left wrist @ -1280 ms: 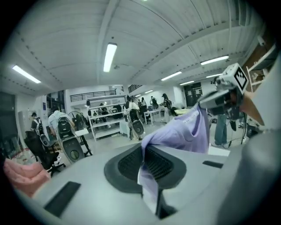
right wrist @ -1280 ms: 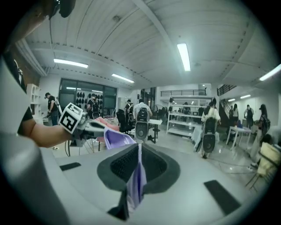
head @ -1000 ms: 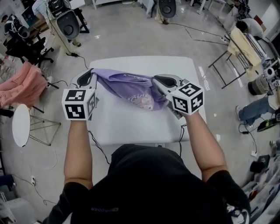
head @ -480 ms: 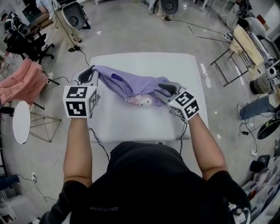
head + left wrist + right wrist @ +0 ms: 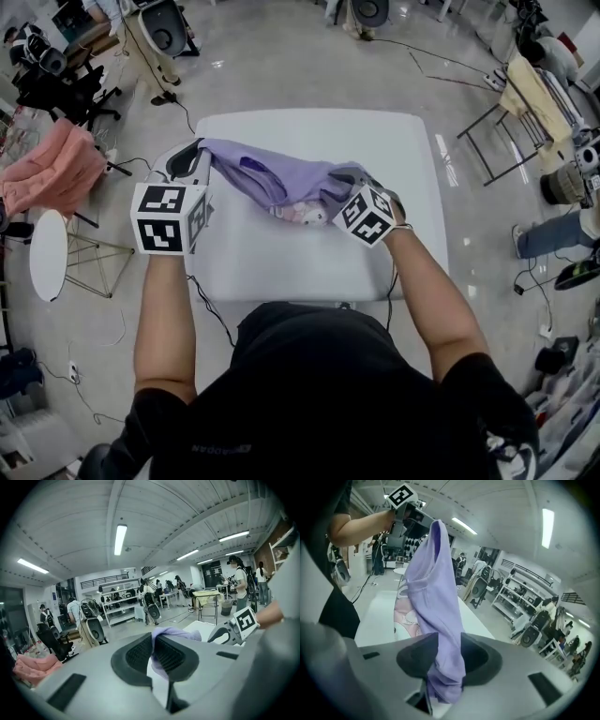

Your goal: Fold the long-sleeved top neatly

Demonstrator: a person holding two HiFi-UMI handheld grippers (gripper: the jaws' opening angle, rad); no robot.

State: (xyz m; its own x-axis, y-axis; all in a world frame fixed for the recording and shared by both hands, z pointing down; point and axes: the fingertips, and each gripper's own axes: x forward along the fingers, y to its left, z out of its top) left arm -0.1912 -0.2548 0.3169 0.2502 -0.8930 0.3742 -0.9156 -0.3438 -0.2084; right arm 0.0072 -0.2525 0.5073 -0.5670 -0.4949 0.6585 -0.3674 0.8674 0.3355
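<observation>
The purple long-sleeved top (image 5: 272,183) is bunched across the white table (image 5: 281,267), its pink print (image 5: 302,214) showing near the middle. At the table's left edge my left gripper (image 5: 199,152) holds one end lifted; in the left gripper view its jaws (image 5: 153,644) are shut on a fold of the purple fabric (image 5: 172,633). My right gripper (image 5: 359,186) is low over the table at the top's right end. Its jaws (image 5: 445,654) have just been opening, and the purple cloth (image 5: 436,588) hangs loosely between the parted pads.
A pink garment (image 5: 52,173) lies draped on a rack left of the table, with a round white stool (image 5: 45,255) below it. A folding chair with yellow cloth (image 5: 530,89) stands at the far right. A cable (image 5: 211,314) hangs off the table's front edge.
My right gripper has dropped toward the table, rolled over and opened its jaws. The top's right end has sagged onto the table. The left gripper has stayed put.
</observation>
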